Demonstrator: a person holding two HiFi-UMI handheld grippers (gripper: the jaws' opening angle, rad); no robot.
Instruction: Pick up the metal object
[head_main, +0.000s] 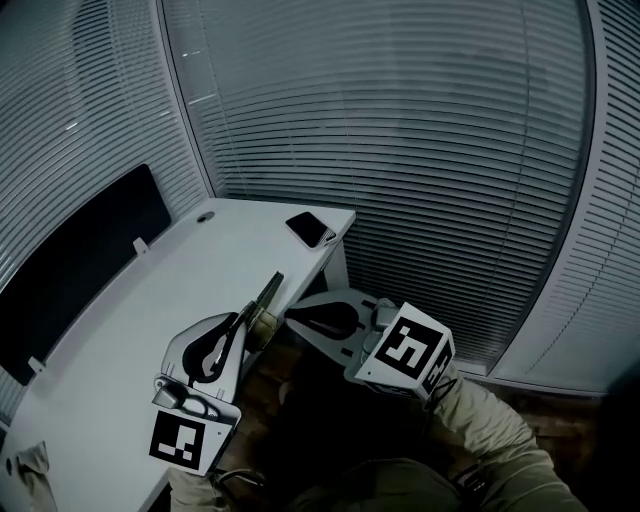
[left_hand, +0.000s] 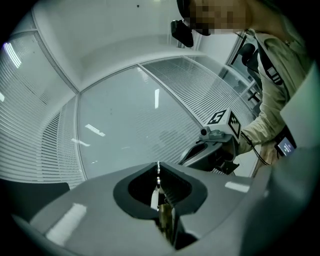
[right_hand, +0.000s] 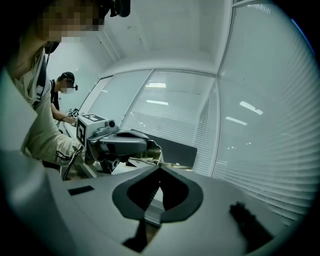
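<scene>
Item: metal object (head_main: 268, 296), a thin, flat, brass-toned piece. It is clamped in the left gripper (head_main: 249, 321), whose jaws are closed on its near end. The left gripper view shows the strip edge-on in the slot between the jaws (left_hand: 158, 186), so the grip runs across its flat sides, probably because that gives the pads the most face to bite on. The free end points far and slightly right, over the near right edge of the desk (head_main: 190, 270). It appears to be lifted off the top (contact with the desk cannot be ruled out from the head view). Right gripper (head_main: 292, 318): jaws together with nothing between them, as its own view confirms (right_hand: 160, 169). It sits just right of the object, tips turned toward it but apart from it. This looks like a standby position for steadying or taking over, not a second hold. From the right gripper's view the left gripper (right_hand: 150, 146) is at the near left, with the object running out rightward beyond its tips. Other items: a phone (head_main: 310, 229) lies at the far right corner of the desk, well apart from both grippers. A dark panel (head_main: 85, 260) stands along the left side. By this reading the pick-up is essentially done.
</scene>
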